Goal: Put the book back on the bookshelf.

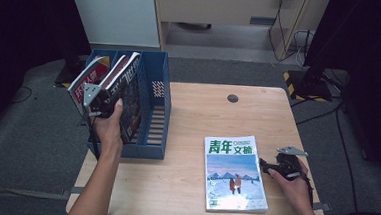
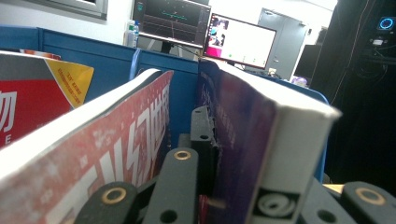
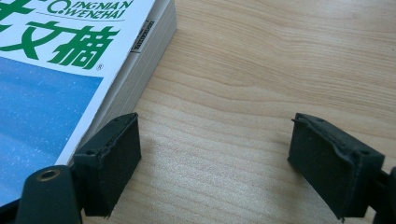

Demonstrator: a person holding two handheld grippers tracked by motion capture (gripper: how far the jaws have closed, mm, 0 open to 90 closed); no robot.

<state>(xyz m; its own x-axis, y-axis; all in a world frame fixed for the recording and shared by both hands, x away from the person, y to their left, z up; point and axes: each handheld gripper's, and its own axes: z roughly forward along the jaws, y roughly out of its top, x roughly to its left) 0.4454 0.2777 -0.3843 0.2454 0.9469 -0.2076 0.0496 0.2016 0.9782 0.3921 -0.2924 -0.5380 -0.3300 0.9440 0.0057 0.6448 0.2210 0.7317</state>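
On the near part of the table (image 1: 193,112), a magazine (image 1: 234,173) lies flat, cover up. Its title is in large green Chinese characters, 青年文摘, above a blue snow scene with two small figures. In the right gripper view the pinyin "QINGNIAN WENZHAI" reads in small green letters over the title.

The right gripper (image 1: 270,167) rests low on the table just beside the magazine's right edge. Its jaws stand wide apart with only bare wood between them; they hold nothing. In the right gripper view one jaw sits close against the magazine's page edges, and whether it touches them I cannot tell; the other jaw is well clear on the wood.

Farther back, at the table's left edge, stands a blue file rack (image 1: 156,108) with several compartments. Its left compartments hold upright magazines leaning left: one red cover with large white characters, then another red and white one. The right compartment shows bare slats.

The left gripper (image 1: 103,102) is closed on a dark-covered book (image 1: 131,101) standing in the rack, pinching it near its top edge. The characters on it are too blurred to read.
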